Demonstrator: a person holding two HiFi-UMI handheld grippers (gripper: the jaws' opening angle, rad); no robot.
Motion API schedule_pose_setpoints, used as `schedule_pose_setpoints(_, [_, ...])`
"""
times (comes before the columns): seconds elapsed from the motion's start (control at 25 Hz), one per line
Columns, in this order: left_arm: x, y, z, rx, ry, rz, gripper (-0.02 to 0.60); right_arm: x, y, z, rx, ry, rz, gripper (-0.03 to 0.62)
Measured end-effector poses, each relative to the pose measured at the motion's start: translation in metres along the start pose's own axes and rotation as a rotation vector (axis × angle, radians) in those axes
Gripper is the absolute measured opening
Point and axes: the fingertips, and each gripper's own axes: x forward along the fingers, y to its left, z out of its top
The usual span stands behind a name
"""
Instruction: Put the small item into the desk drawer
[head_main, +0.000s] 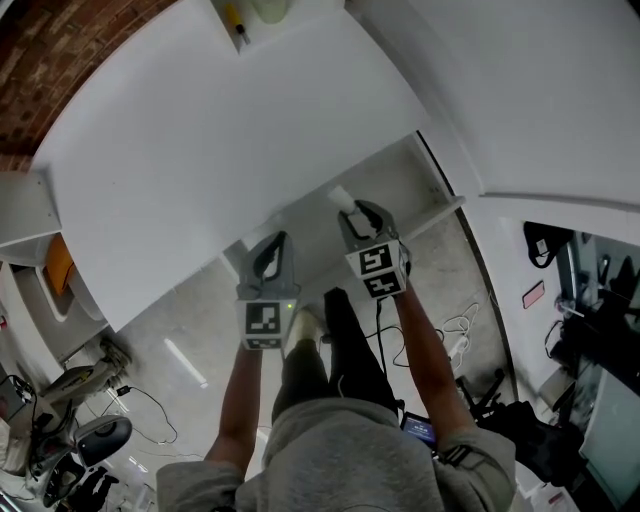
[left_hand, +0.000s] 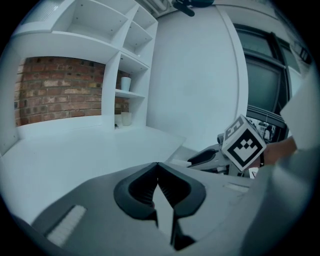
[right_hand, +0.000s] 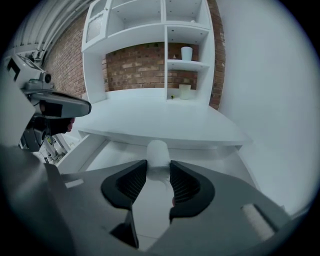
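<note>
Jaws of the right gripper are clamped on a small white cylindrical item, which is held over the open desk drawer, just in front of the edge of the white surface. Jaws of the left gripper are pressed together at their tips, nothing between them; it is held beside the right one.
</note>
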Motion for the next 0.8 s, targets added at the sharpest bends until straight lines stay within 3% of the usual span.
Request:
schedule_pose_setpoints(0.48, [0.011, 0.015, -0.011, -0.034, 0.012, 0.017, 0.012, 0.041, 0.004, -0.023, -0.029, 0.153, 0.045, 0.153])
schedule_pose_setpoints(0.8, [0.01, 0.017, -0.015, -0.031, 0.032, 0.023, 0.012, 0.053, 0.008, -0.034, 0.013, 0.244, 0.097, 0.155])
